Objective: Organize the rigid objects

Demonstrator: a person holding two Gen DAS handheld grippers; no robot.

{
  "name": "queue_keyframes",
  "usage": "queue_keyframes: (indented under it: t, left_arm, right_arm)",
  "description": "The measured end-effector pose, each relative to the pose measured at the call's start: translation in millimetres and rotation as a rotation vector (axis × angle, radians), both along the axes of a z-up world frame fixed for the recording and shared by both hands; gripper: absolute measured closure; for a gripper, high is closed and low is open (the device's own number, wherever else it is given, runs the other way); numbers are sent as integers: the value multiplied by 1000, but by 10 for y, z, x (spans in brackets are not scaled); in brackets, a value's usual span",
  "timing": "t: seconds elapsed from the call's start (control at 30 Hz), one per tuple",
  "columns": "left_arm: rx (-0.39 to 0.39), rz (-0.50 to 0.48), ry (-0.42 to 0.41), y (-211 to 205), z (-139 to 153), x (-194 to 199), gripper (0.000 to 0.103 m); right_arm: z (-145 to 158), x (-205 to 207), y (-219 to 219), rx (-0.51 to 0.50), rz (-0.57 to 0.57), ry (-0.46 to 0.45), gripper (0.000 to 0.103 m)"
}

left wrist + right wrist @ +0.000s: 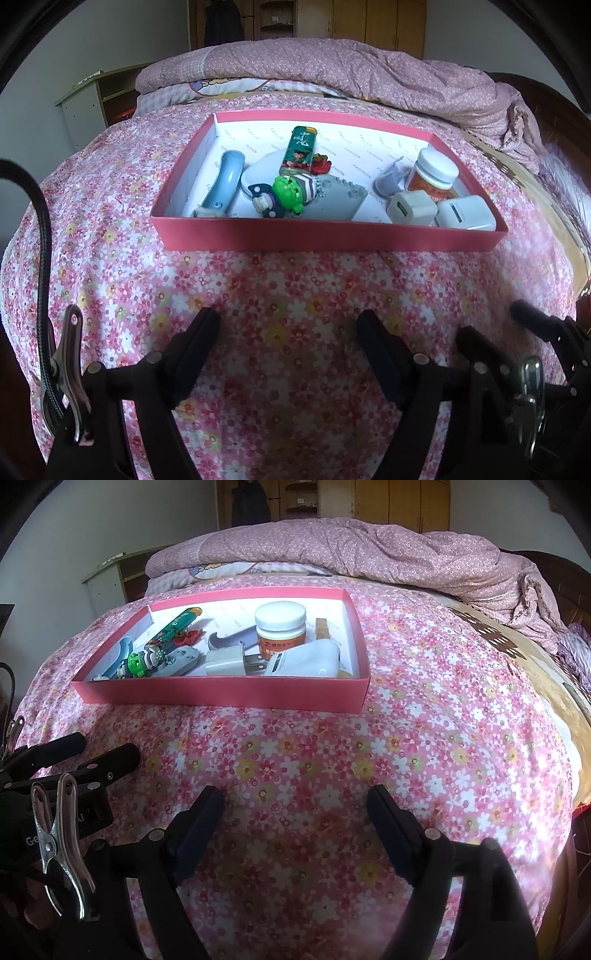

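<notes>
Two claws in view, both released, jaws spread wide with only bedsheet between them. Left claw (pixel 288 319) and right claw (pixel 295 797) hang side by side over the pink floral bedsheet (pixel 406 738), nothing grasped.

One shallow pink cardboard box with white lining (pixel 328 234) sits ahead of both claws, well apart from the fingertips; ahead and slightly right of the left claw, ahead and left of the right claw. Pale print repeats across the lining, too faint to read surely.

Contents, counted:
- one curved light-blue plastic handle (pixel 225 181), far-left end of the box
- one green cylinder tube with cartoon figure and white characters (pixel 300 151), lying on a white oval piece (pixel 258 173)
- one green-headed toy figure (pixel 290 194), on its side
- one grey studded building plate (pixel 332 199)
- one small red piece (pixel 320 164), shape unclear
- one grey scoop-like plastic piece (pixel 388 179)
- one white-lidded jar with orange label (pixel 280 626); label text too small to read
- two white plug-in chargers: a cube charger (pixel 412 210) and a larger rounded one (pixel 467 216), nearest the claws at the right end
- one small tan block (pixel 322 627) behind the jar

Crumpled pink quilt (pixel 369 554) beyond the box
</notes>
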State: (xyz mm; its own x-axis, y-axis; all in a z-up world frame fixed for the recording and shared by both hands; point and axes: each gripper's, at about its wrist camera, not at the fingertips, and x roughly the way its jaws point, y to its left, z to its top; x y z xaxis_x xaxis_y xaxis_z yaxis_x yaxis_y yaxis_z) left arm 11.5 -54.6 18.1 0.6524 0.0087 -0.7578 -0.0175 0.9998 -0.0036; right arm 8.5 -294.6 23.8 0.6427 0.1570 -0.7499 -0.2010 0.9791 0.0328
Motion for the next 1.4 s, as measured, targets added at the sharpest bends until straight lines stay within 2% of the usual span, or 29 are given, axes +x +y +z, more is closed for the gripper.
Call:
queue_keyframes:
  t: [1.4]
  left_arm:
    - [0,-1,-1,3,-9,-4,21]
  right_arm:
    - [-6,-3,7,-1,0,-1,18]
